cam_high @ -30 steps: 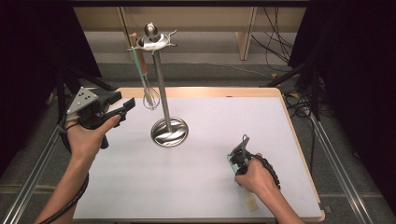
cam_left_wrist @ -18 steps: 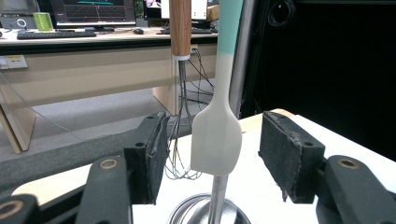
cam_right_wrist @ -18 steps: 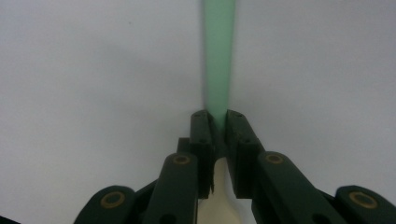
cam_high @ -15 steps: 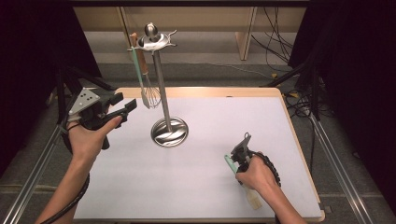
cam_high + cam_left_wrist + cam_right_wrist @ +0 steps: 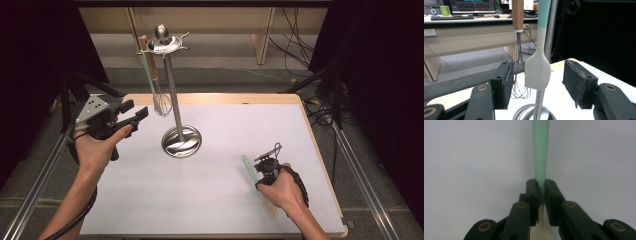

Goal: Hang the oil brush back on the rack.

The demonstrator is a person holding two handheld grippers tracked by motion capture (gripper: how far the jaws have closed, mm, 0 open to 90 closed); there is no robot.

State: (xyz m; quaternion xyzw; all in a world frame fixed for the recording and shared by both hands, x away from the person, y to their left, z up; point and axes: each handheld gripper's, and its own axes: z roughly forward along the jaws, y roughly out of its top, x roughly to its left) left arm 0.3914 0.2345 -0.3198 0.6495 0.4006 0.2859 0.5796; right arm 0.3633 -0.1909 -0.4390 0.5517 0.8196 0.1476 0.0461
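**Right tool clamps spatula on the desk**

High view: the right tool [image 5: 264, 167], right of the utensil stand [image 5: 181, 140], has just closed and now pinches the green-handled spatula [image 5: 248, 168] lying on the desk [image 5: 210, 200]. Left tool [image 5: 131, 114] hovers left of the stand, unmoved.

Left gripper view: jaws spread, a hanging spatula [image 5: 537, 72] beyond them.

Right gripper view: pads [image 5: 549, 195] pressed on the handle.

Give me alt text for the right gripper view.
The right gripper has its black fingers shut on the green handle of a spatula, which points away over the white table; its cream blade sits below.
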